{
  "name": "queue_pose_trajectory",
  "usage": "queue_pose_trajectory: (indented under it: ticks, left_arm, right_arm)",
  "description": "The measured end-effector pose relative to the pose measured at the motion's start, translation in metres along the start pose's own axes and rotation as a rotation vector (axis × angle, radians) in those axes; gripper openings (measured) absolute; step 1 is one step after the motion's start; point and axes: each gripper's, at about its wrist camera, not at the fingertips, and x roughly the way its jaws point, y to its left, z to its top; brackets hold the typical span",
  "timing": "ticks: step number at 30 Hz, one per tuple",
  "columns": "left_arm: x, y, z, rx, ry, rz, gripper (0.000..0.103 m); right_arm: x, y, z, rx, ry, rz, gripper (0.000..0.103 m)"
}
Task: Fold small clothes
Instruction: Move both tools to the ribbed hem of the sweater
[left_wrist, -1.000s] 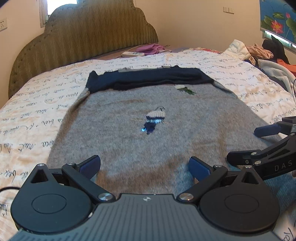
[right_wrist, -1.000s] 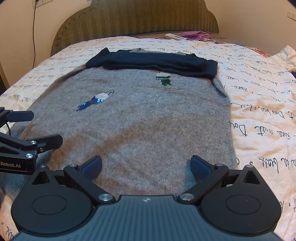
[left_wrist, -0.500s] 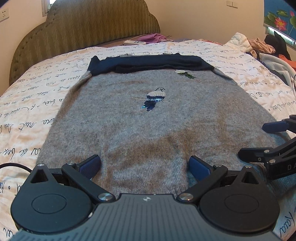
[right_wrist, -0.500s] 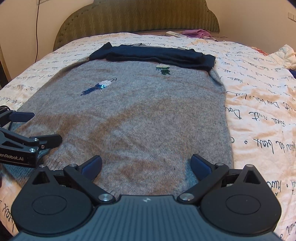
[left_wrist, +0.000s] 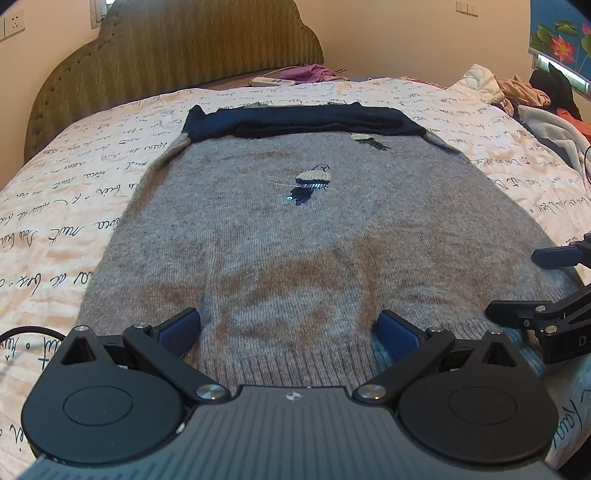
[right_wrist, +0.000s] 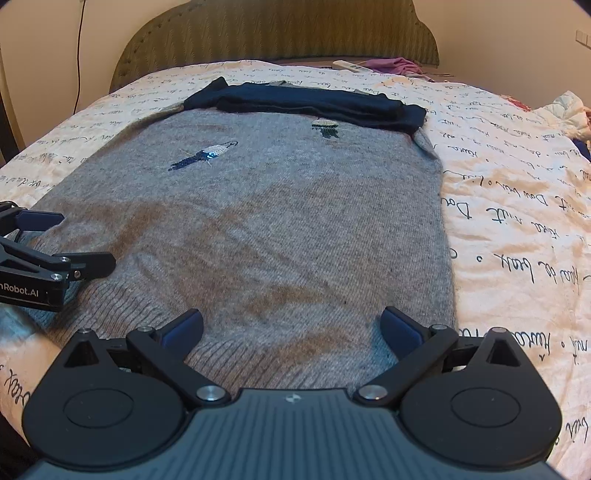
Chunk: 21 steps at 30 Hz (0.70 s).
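1. Sweater (left_wrist: 295, 236) of grey knit lies flat on the bed, its ribbed hem (left_wrist: 288, 369) nearest both cameras and its far end toward the headboard.
2. Across that far end lies a long band of dark navy cloth (left_wrist: 303, 123), which looks like sleeves folded over the chest, though the view there is too small to be sure.
3. Two small stitched figures sit on the grey front: a cream and blue one (left_wrist: 310, 182) near the middle and a cream and green one (left_wrist: 367, 140) just under the navy band.
4. The knit is fine and fuzzy, with brownish patches on the lower half; the hem has upright ribs.
5. The left gripper (left_wrist: 288, 326) hovers over the hem with its jaws spread wide and nothing between them; its blue pads (left_wrist: 181, 328) stand close above the cloth.
6. The right gripper (right_wrist: 291, 326) is just beside it over the same hem, jaws likewise wide apart and empty.
7. The bedspread (left_wrist: 74, 206) is cream, quilted and puckered, printed with dark handwriting.
8. The headboard (left_wrist: 177, 55) is olive, padded, with a zigzag weave and a scalloped top.
9. A heap of clothes (left_wrist: 528, 96) lies at the far right of the bed in the left view.
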Motion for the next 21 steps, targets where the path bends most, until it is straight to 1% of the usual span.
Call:
queue_pose_trajectory:
  ticks: [7,12,14,16,19,21]
  left_arm:
    - [-0.013,0.004,-0.014,-0.015,0.006,-0.013,0.103]
    - [-0.032,0.015,-0.024,-0.032,0.010,-0.019,0.103]
    - [-0.041,0.022,-0.026,-0.046,0.006,-0.015,0.103]
    - [-0.048,0.029,-0.026,-0.070,-0.003,-0.023,0.103]
    - [-0.048,0.032,-0.024,-0.090,-0.003,-0.065,0.103]
    - [-0.042,0.028,-0.021,-0.081,0.017,-0.065,0.103]
  right_arm:
    - [-0.007,0.000,-0.007,-0.002,-0.001,-0.005,0.103]
    - [-0.016,-0.001,-0.006,0.004,0.006,-0.009,0.103]
    - [-0.023,-0.005,-0.004,0.024,-0.013,-0.017,0.103]
    - [-0.030,-0.012,-0.003,0.057,-0.040,-0.002,0.103]
    - [-0.030,-0.013,0.002,0.070,-0.032,0.025,0.103]
    - [-0.023,-0.006,0.004,0.040,-0.018,0.025,0.103]
